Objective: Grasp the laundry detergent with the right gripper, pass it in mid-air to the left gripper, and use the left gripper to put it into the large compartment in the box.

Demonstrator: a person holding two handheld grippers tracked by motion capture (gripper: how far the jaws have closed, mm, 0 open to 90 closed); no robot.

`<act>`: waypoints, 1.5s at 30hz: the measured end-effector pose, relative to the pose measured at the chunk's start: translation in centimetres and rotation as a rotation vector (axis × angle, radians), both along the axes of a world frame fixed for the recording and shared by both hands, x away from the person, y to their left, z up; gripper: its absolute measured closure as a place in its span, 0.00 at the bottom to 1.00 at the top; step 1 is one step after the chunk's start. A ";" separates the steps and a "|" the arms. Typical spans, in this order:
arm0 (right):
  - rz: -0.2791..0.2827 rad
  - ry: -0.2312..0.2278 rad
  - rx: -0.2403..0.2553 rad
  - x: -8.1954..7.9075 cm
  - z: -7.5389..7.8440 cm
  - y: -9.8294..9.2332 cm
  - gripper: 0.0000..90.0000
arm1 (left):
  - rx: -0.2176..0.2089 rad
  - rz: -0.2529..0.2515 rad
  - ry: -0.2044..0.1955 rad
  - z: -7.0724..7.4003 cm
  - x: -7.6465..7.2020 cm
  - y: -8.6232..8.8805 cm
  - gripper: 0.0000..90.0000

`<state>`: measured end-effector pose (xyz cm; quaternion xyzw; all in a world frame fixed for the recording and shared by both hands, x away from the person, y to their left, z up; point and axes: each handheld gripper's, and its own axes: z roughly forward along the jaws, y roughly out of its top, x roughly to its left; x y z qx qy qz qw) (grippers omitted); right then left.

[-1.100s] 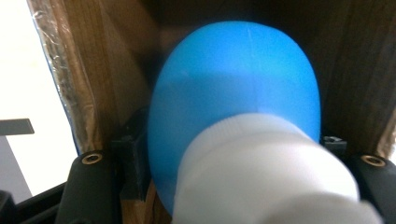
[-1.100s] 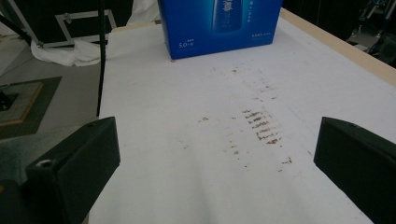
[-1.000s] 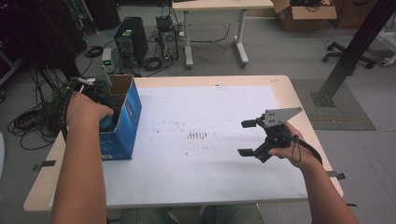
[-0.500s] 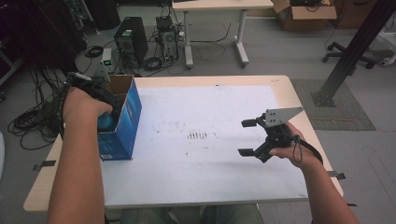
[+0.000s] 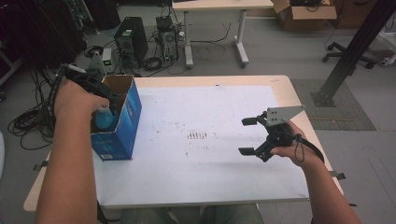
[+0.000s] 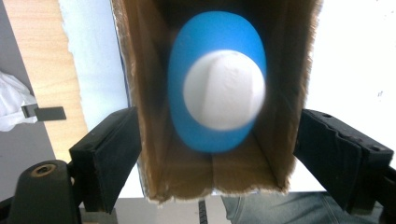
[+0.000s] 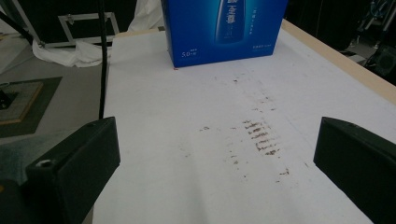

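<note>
Inside the open blue box [image 5: 119, 126] at the table's [image 5: 224, 186] left edge stood the blue bottle [image 6: 217, 84], directly below the left gripper [image 6: 217, 158], whose released jaws had just been opening and straddled the box walls. A second earlier that hand sat lower in the box. The right gripper [image 5: 249, 136] hovered open.

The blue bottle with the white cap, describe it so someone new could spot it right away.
Find the white-topped table, then the open blue carton at its left edge. The blue bottle stands inside it, white cap up, the one rounded blue thing within brown cardboard walls.
</note>
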<state>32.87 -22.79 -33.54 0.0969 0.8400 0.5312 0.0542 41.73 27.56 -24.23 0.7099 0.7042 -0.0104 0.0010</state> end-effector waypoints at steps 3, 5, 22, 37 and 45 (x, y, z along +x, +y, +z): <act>-0.003 -0.004 0.000 -0.1 0.3 -0.2 0.01 | -0.002 -0.019 -0.012 0.6 -0.2 -0.2 0.15; -0.004 -0.007 0.000 -0.1 0.5 -0.3 0.01 | 0.002 -0.028 -0.024 1.1 -0.4 -0.3 0.15; -0.015 -0.035 -0.052 0.1 2.4 -1.0 0.01 | 0.044 -0.183 -0.092 4.5 -1.3 -3.3 0.00; -0.020 -0.063 -0.224 1.1 6.4 -1.9 0.01 | -0.048 -0.517 -0.146 7.0 -1.6 -9.4 0.00; -0.022 -0.057 -0.346 2.2 8.6 -1.9 0.02 | -0.072 -0.727 -0.157 7.0 -2.1 -12.3 0.00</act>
